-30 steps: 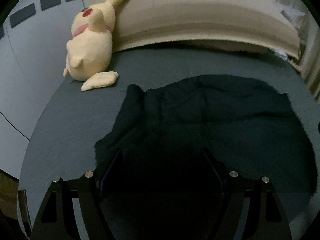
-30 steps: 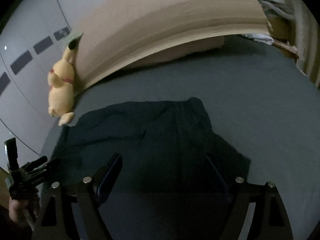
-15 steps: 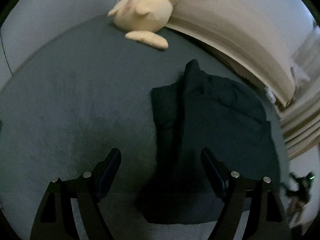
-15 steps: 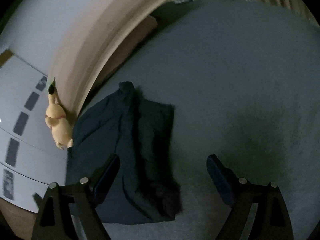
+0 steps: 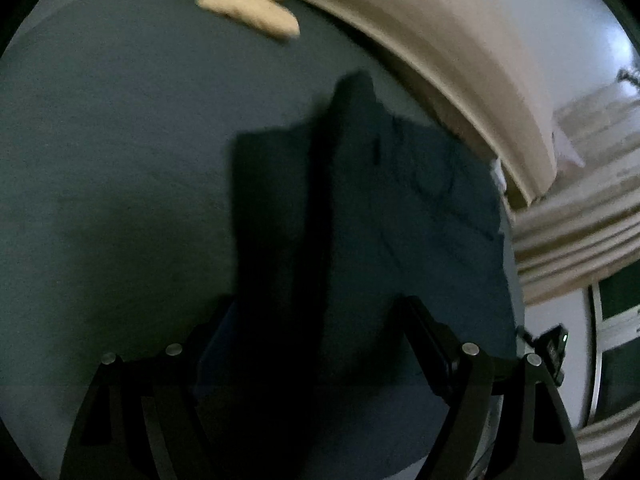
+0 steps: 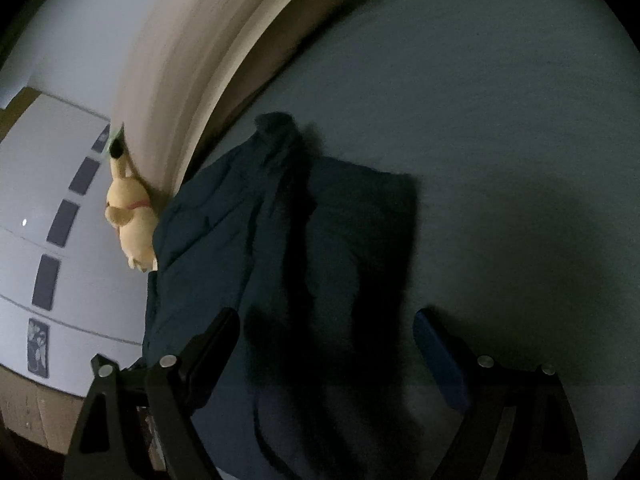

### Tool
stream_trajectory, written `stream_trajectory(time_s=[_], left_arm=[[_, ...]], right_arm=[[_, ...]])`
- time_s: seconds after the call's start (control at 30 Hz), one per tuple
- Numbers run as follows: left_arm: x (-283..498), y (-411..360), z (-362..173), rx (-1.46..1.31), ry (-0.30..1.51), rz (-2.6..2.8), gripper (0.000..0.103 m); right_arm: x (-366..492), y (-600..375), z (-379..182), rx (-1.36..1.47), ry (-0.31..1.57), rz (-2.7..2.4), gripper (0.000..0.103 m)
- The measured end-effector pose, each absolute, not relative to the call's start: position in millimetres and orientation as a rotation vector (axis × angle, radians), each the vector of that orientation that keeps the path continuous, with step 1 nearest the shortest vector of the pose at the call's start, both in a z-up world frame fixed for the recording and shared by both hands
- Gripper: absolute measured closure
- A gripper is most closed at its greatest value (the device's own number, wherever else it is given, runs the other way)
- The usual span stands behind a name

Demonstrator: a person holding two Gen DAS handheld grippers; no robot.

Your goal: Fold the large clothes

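both grippers gape over dark garment (on bed).

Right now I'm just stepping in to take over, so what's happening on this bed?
A person with a gripper in each hand is folding a dark garment spread on the blue-grey bed. Both the left gripper and the right gripper hang open over its near end, gripping nothing. A yellow plush toy leans against the headboard.

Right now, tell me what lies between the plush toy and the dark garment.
Only bare bedsheet separates plush toy from dark garment, per the left wrist view.
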State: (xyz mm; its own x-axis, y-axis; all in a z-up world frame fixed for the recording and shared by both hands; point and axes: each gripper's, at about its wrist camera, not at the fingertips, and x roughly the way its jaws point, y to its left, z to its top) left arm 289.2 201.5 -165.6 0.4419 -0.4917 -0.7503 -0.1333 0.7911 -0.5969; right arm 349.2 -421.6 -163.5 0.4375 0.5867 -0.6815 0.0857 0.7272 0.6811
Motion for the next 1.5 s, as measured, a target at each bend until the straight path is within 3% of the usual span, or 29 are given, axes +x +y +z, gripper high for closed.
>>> stream_trajectory(time_s=[0.13,0.17,0.2,0.23,0.3,0.4,0.6,0.77,0.9,0.97,1.17,1.23,1.27,1.3,1.37,1.5], left_arm=[[302.7,186.9,-166.9,-0.607,1.126,-0.243,0.019],[304.0,184.1,-165.4,-0.591,1.127,-0.239,0.025],[305.4,178.7,-163.8,-0.558,1.132,-0.24,0.04],[305.2,174.3,-162.1,-0.537,1.136,-0.246,0.045],[308.0,166.6,-154.6,-0.496,1.136,-0.233,0.067],[309.4,154.2,-134.6,-0.403,1.111,-0.214,0.084],[304.1,136.5,-68.3,-0.34,0.975,-0.223,0.088],[263.9,132.6,-2.2,-0.314,0.836,-0.269,0.088],[221.2,132.1,13.1,-0.306,0.767,-0.306,0.088],[204.1,131.3,0.4,-0.316,0.76,-0.325,0.087],[169.0,123.0,-95.5,-0.369,0.905,-0.275,0.086],[165.7,126.5,-132.9,-0.394,0.968,-0.22,0.079],[164.3,130.6,-140.1,-0.419,0.972,-0.215,0.07],[163.8,135.8,-144.4,-0.443,0.974,-0.2,0.06],[164.6,146.3,-143.1,-0.485,0.997,-0.178,0.057],[155.6,157.6,-106.9,-0.387,0.972,-0.115,0.053]], right_arm=[[366.0,-401.4,-168.2,0.674,1.12,0.38,0.012],[369.5,-394.4,-168.2,0.658,1.136,0.4,0.019],[373.2,-385.8,-167.4,0.614,1.153,0.408,0.04],[374.4,-378.4,-165.1,0.557,1.168,0.415,0.049],[375.6,-364.7,-153.2,0.486,1.17,0.417,0.071],[373.1,-352.3,-127.9,0.395,1.146,0.403,0.08],[360.1,-344.4,-49.6,0.33,1.021,0.456,0.087],[326.6,-341.9,20.6,0.275,0.892,0.487,0.088],[279.0,-366.9,38.7,0.266,0.84,0.488,0.088],[261.5,-374.6,31.1,0.267,0.838,0.477,0.088],[220.2,-404.6,-67.7,0.357,0.987,0.386,0.088],[214.6,-411.1,-109.8,0.396,1.059,0.332,0.082],[213.1,-415.4,-125.5,0.431,1.076,0.316,0.076],[211.5,-419.6,-132.3,0.463,1.071,0.307,0.067],[208.8,-428.6,-135.2,0.504,1.071,0.265,0.049],[201.4,-448.4,-114.0,0.489,1.025,0.184,0.044]])
